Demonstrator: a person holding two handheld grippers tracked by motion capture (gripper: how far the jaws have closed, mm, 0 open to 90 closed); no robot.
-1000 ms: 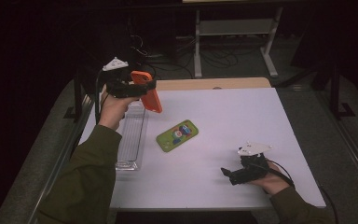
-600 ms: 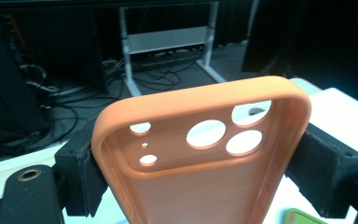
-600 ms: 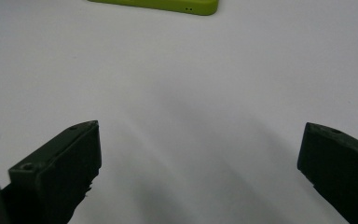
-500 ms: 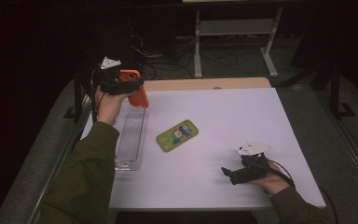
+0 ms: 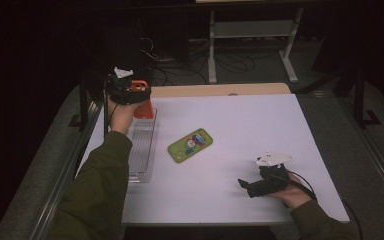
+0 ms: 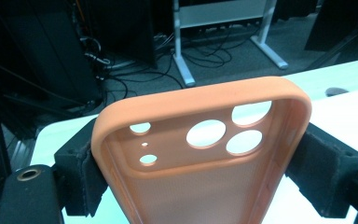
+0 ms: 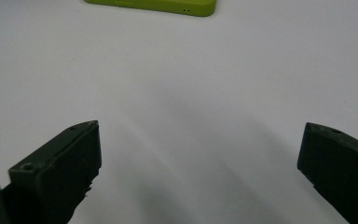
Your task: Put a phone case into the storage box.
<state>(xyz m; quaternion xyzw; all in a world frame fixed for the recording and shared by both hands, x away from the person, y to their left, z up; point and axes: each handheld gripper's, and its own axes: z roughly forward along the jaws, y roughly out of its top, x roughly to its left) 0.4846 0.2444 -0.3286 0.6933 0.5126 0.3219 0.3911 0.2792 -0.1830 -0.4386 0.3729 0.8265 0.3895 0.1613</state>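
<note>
Left gripper (image 5: 139, 95) squeezes orange phone case (image 6: 200, 154) by both sides, held up over far end of clear tray (image 5: 141, 150), maybe to drop in. Right gripper (image 7: 200, 163) fingers wide, resting on white surface (image 5: 260, 125) near green phone (image 5: 190, 144).

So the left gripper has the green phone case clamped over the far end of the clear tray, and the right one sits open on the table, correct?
Not quite: the left gripper clamps an orange phone case, as the left gripper view shows. The green one lies flat on the table. It is over the far end of the clear tray, and the right gripper rests open.
</note>
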